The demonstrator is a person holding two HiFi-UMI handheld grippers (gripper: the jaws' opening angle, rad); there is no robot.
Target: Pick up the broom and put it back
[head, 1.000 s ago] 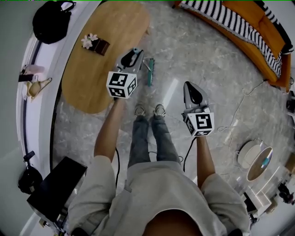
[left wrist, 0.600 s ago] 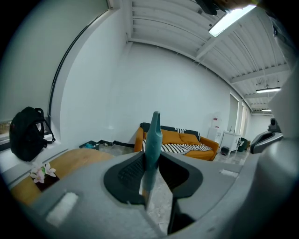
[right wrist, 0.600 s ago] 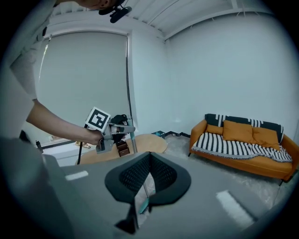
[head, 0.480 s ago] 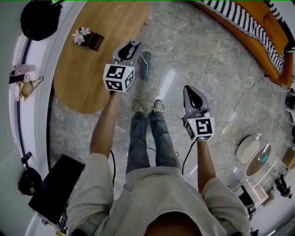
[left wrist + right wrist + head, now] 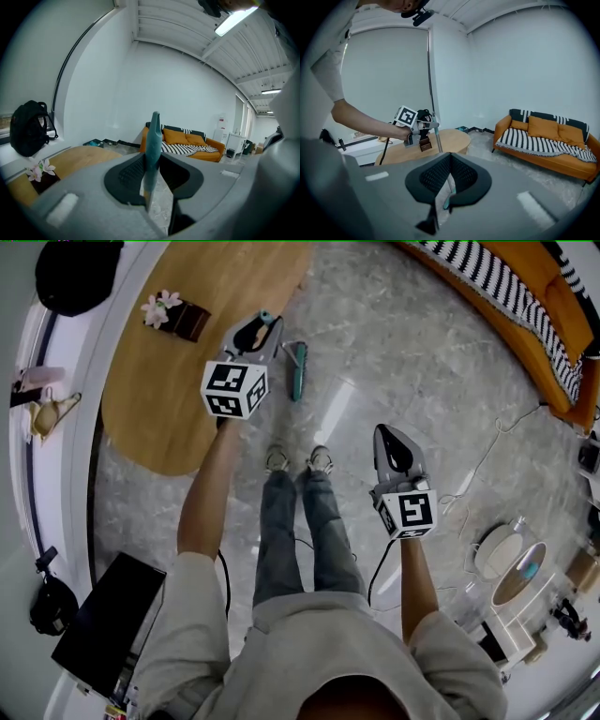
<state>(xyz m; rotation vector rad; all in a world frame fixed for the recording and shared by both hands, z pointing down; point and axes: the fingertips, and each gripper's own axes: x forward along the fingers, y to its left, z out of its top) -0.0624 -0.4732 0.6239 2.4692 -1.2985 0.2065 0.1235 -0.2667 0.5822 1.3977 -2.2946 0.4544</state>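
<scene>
One broom (image 5: 297, 371) with a teal brush head and a thin grey pole stands on the grey marbled floor (image 5: 412, 352). Its head is down just beside the near end of the single oval wooden table (image 5: 173, 390). The pole rises at a slight tilt, and its teal top end sticks out past the jaws of the left gripper (image 5: 261, 329). That gripper's two dark ribbed pads are pinched on the handle from either side, above the table's edge.

The second gripper, the right gripper (image 5: 449, 159), hangs well apart from the table, over bare floor on the far side of the person's two feet. Its jaw tips are pressed together with nothing between them. The broom's pole and a bit of teal head show beyond it.

On the table sits one small brown box with pale flowers (image 5: 173, 313). Past the table, on a white ledge, lies one black backpack (image 5: 75, 273). Across the floor from the table stands one orange sofa (image 5: 553, 352) with a black-and-white striped throw.
</scene>
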